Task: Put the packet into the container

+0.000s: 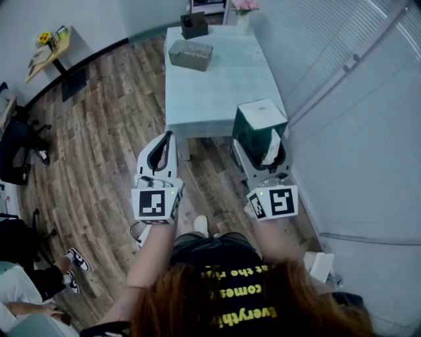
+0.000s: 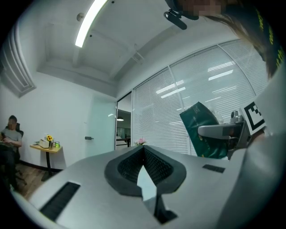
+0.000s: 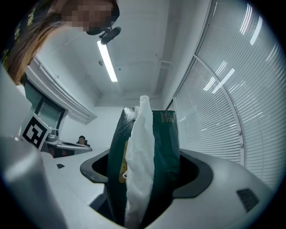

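Observation:
The packet (image 1: 258,126) is dark green, with white tissue (image 1: 272,148) sticking out of it. My right gripper (image 1: 260,147) is shut on it and holds it up in the air, near the front right corner of the table. In the right gripper view the packet (image 3: 163,147) stands upright between the jaws and fills the middle. The container (image 1: 191,54), a grey see-through box, sits on the far left part of the table. My left gripper (image 1: 166,138) is shut and holds nothing, level with the right one. In its own view the left gripper (image 2: 144,150) has its tips touching.
The table (image 1: 230,85) has a pale blue cloth. A dark box (image 1: 194,25) and a vase of pink flowers (image 1: 243,14) stand at its far end. Glass walls with blinds (image 1: 368,99) run along the right. A small side table (image 1: 49,49) stands far left, and a person's feet (image 1: 74,266) show lower left.

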`<state>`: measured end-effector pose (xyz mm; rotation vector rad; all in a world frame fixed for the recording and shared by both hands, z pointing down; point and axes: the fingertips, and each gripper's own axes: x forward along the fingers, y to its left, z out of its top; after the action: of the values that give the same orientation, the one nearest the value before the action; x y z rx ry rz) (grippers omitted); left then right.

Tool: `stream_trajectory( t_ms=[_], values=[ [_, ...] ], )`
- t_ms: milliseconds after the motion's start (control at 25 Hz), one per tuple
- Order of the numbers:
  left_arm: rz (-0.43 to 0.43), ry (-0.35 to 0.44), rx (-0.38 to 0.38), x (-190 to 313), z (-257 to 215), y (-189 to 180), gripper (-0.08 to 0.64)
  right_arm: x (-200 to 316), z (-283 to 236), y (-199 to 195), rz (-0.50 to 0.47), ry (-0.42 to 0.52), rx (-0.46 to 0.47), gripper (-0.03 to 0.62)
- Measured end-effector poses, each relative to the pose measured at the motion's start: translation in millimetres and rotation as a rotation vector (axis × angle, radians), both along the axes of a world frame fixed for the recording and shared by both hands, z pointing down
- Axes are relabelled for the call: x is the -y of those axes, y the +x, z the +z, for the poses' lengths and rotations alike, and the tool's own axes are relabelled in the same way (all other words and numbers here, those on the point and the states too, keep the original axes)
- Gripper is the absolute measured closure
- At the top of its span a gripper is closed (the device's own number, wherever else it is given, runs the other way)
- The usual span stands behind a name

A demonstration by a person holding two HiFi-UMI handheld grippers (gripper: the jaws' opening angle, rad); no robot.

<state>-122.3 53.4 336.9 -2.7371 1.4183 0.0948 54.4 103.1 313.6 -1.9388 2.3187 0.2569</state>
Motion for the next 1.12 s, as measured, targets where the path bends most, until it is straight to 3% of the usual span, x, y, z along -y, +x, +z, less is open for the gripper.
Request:
stream_trajectory(
  t_ms=[160, 480, 800, 1120],
  values=[
    [0.009, -0.003, 0.002, 11.5, 4.9, 0.7, 0.558, 8.4, 4.6, 8.2, 0.013, -0.011, 0.061, 0.2],
    [0.01, -0.021, -0.004, 19.7, 12.6, 2.3, 0.558, 10.8, 12.6, 19.4, 0.043, -0.036, 0.047, 0.199],
    [-0.025, -0.002, -0.003, 24.4, 10.2, 8.7, 0.558, 17.6, 15.1, 27.2, 0.007, -0.031, 0.035, 0.199],
    [-0.084, 0.015, 0.003, 73.1, -7.4, 53.2, 0.558, 76.2, -2.4, 75.1, -0.052, -0.018, 0.038, 0.199]
  ],
)
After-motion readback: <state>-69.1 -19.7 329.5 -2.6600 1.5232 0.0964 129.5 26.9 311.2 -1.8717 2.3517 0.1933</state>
